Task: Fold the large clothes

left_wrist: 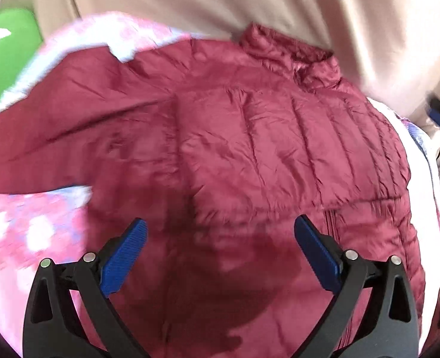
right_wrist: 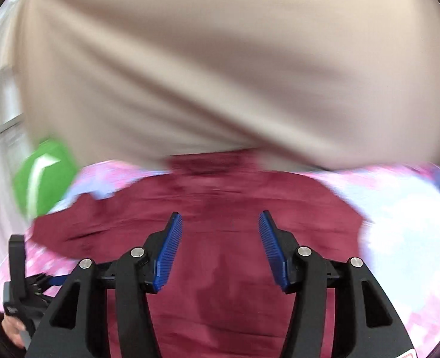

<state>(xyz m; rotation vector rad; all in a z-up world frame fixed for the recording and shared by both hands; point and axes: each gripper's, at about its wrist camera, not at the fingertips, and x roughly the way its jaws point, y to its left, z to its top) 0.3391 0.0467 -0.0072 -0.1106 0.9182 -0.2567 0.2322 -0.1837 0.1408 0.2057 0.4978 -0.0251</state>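
Both released, the left hand-held gripper [left_wrist: 220,223] and right hand-held gripper [right_wrist: 220,219] should be lowered onto the red puffer jacket [left_wrist: 249,137] edges evenly.

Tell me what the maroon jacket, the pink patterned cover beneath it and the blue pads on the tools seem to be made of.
Maroon jacket: likely thin nylon or polyester shell, padded; faint sheen, fine crinkles, stitched quilt channels.
Pink patterned cover: soft matte printed fabric, probably cotton or fleece; too blurred to say.
Blue pads: ribbed rubber or plastic, by the fine ridges; black frames look like matte moulded plastic.
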